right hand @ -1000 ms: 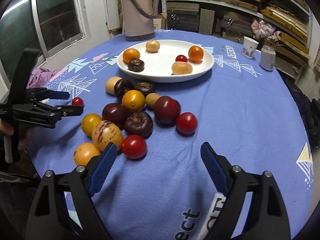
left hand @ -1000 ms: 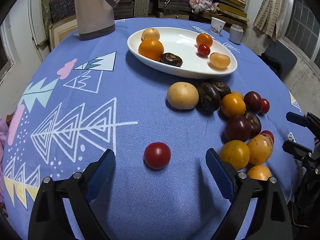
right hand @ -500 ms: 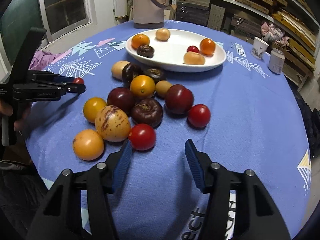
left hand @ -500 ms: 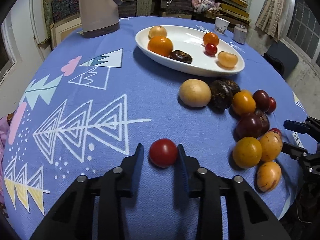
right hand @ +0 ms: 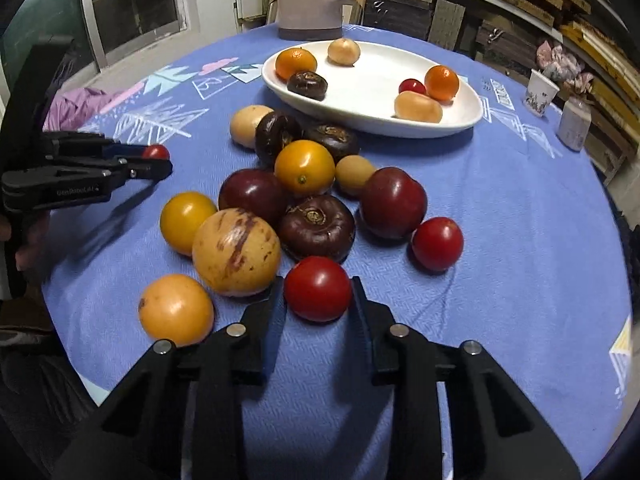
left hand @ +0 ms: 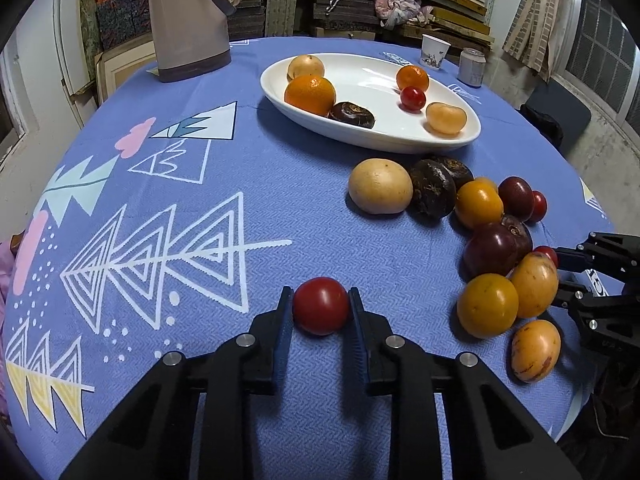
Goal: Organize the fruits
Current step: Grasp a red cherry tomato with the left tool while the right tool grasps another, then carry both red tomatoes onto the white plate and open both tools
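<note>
In the left wrist view a lone red tomato (left hand: 321, 311) rests on the blue tablecloth, and my left gripper (left hand: 320, 300) is closing with both pads against its sides. In the right wrist view my right gripper (right hand: 318, 286) is closing on another red tomato (right hand: 318, 289) at the near edge of a pile of fruit (right hand: 304, 168); its pads touch both sides. A white oval dish (left hand: 368, 84) further back holds several fruits. The left gripper (right hand: 160, 164) also shows at the left of the right wrist view.
A tall thermos (left hand: 184, 20) stands at the back left. A paper cup (left hand: 434, 50) and a can (left hand: 472, 66) stand behind the dish. Yellow, purple and dark brown fruits lie tight around the right tomato. The table edge runs close under both grippers.
Both grippers went from wide open to closed, each on its red tomato. The right gripper also moved forward and down to the pile. The left hand stayed in place.
</note>
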The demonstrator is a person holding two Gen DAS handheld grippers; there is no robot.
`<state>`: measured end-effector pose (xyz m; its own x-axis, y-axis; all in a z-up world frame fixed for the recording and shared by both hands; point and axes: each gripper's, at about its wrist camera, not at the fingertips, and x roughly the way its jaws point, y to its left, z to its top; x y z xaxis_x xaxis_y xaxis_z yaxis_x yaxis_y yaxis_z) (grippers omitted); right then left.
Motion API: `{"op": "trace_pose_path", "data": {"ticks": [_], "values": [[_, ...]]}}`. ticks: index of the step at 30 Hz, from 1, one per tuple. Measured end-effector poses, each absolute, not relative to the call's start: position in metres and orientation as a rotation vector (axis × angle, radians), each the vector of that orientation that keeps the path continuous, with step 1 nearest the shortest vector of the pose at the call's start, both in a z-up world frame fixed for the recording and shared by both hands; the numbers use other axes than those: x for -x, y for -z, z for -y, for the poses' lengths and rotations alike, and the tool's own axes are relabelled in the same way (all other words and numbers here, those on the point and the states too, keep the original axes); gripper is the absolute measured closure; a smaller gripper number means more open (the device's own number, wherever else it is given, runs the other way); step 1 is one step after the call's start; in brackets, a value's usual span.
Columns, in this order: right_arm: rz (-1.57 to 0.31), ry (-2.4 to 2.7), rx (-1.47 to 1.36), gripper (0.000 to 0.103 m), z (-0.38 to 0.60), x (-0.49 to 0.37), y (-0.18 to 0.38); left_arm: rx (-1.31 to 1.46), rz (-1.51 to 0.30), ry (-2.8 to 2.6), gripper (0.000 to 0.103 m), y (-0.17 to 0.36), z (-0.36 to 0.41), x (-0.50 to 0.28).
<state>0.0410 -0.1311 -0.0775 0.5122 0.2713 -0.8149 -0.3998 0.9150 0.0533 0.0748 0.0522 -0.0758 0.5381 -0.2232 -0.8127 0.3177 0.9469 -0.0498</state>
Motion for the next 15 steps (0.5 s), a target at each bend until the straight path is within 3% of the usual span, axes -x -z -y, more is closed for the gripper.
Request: {"op": "trace_pose_path", "data": {"ticks": [15], "values": [[-0.901,-0.370,0.087,0.073,0.157,-0.031,0.056,-0.092,-0.980,0.303,0.077,0.071,-0.048,-0.078]]}}
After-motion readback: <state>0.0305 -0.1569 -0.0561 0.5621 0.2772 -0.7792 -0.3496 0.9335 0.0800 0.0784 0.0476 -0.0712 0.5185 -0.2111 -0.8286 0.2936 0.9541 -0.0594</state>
